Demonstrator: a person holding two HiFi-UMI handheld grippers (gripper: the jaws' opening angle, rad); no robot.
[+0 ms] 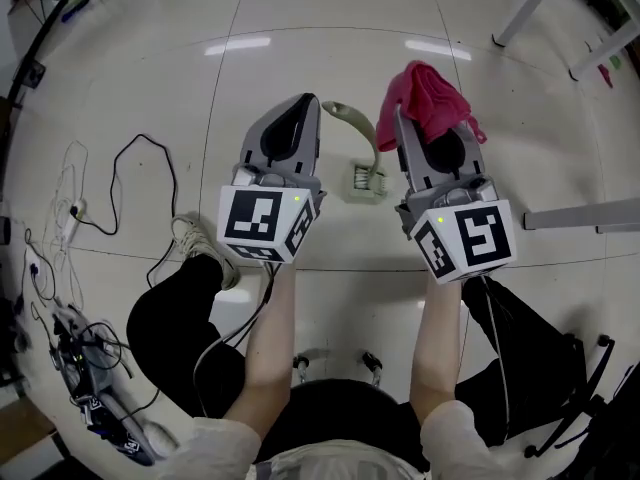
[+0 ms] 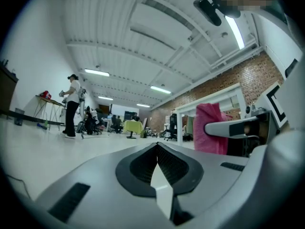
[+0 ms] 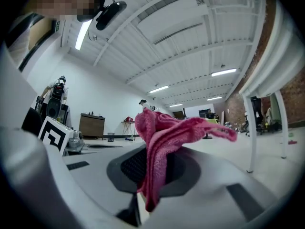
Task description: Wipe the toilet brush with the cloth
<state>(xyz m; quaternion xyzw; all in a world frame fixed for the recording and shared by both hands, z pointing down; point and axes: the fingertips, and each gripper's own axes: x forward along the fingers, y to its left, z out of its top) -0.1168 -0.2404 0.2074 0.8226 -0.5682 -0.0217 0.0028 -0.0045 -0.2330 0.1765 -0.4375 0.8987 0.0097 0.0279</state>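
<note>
Left gripper: your left gripper (image 1: 305,103) sits centre-left in the head view; its jaws are fully together with nothing between them, as the left gripper view (image 2: 157,147) shows.
Right gripper: your right gripper (image 1: 428,118) sits centre-right in the head view, its jaws clamped on the cloth; the right gripper view (image 3: 151,162) shows the fabric pinched between them.
Cloth: pink cloth (image 1: 430,88), bunched above the right gripper's tip at upper centre-right. One corner trails to the right in the right gripper view (image 3: 164,137). It also shows at the right of the left gripper view (image 2: 209,128).
Toilet brush: toilet brush (image 1: 366,158) lies on the floor, between the two grippers at centre frame. Its curved pale-green handle runs up and to the left, ending just beside the left gripper's tip; its head points toward the bottom of the frame. The cloth is apart from it.
Marker cubes: one on each gripper, left (image 1: 265,223) and right (image 1: 470,238).
Floor: pale glossy floor (image 1: 300,28).
Cables: black cables (image 1: 130,168) at the left edge.
Bench legs: white bench legs (image 1: 530,8) at upper right.
</note>
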